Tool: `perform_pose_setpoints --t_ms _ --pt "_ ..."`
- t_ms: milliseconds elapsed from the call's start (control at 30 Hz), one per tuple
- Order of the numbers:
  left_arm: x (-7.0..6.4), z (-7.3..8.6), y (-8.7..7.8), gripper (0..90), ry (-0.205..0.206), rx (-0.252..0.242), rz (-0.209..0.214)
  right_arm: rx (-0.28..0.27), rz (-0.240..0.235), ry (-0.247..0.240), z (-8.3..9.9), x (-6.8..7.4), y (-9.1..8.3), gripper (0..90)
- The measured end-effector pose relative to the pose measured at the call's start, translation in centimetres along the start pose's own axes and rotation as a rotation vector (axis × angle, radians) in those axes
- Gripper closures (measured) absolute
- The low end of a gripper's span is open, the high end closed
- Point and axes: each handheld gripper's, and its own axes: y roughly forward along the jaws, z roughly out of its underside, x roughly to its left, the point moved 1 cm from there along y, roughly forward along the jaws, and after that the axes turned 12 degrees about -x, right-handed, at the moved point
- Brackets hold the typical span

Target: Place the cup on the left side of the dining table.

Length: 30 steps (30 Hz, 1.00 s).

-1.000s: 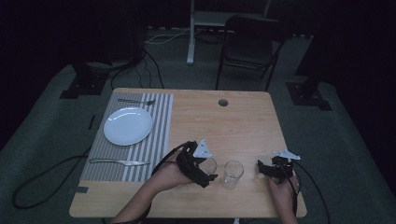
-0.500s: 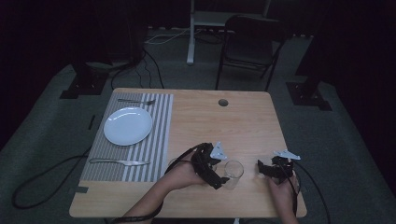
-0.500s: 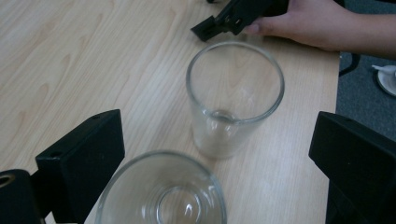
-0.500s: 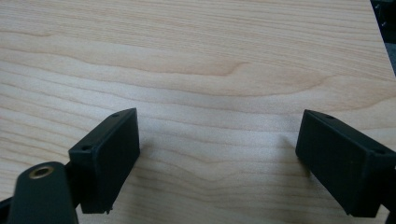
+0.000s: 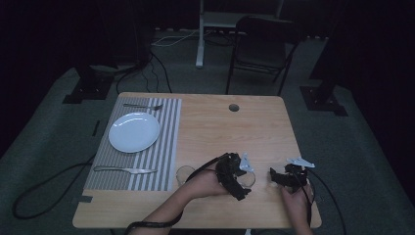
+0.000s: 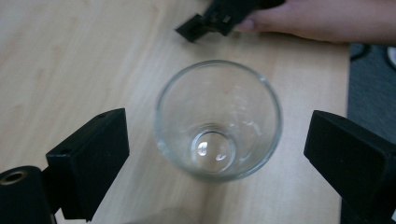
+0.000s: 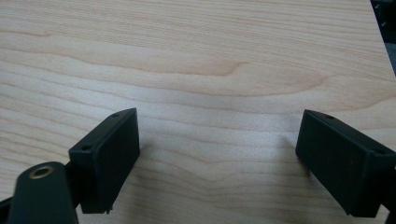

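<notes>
pale grained wood table [image 7: 196, 56] under a round clear glass [image 6: 218, 119] between the wide-apart left gripper [image 6: 217, 158].

Both grippers [image 5: 243, 183] [image 5: 275, 177] agape (seemingly) — low.

The left gripper [image 5: 243, 180] hides most of the glass [image 5: 249, 178] (high view)

Bare table [image 5: 235, 132] beyond glass [image 6: 218, 120]
</notes>
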Motion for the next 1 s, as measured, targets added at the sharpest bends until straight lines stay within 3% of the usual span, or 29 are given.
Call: perform_pose_setpoints --t_ms 33,100,133,200,267,367,433,633,900,1000 --pt "0.0 -0.1 0.3 7.2 0.001 0.010 -0.014 0.000 0.000 0.000 0.0 0.0 0.0 13.2" --pt "0.1 -0.2 0.8 8.6 -0.001 0.033 -0.001 0.000 0.000 0.000 0.0 0.0 0.0 13.2" --pt "0.1 -0.3 0.9 12.8 0.018 0.037 -0.026 0.000 0.000 0.000 0.0 0.0 0.0 13.2" --pt "0.0 -0.4 1.3 15.8 0.030 0.066 -0.001 0.000 0.000 0.000 0.0 0.0 0.0 13.2" --pt "0.1 -0.6 1.6 24.5 0.020 0.084 0.003 0.000 -0.003 -0.001 0.0 0.0 0.0 13.2" --pt "0.2 -0.6 2.0 27.9 0.008 0.106 0.009 0.000 -0.002 -0.001 0.0 0.0 0.0 13.2" --pt "0.3 -0.6 2.1 28.5 -0.013 0.108 0.015 0.000 -0.003 -0.002 0.0 0.0 0.0 13.2" --pt "0.2 -0.7 2.0 29.0 -0.010 0.117 0.012 0.001 -0.003 -0.001 0.0 0.0 0.0 13.2" --pt "0.4 -0.8 1.9 29.2 -0.044 0.113 0.013 0.000 -0.005 -0.003 0.0 0.0 0.0 13.2" --pt "0.4 -1.0 1.7 29.3 -0.024 0.118 0.011 0.000 -0.005 -0.002 0.0 0.0 0.0 13.2"
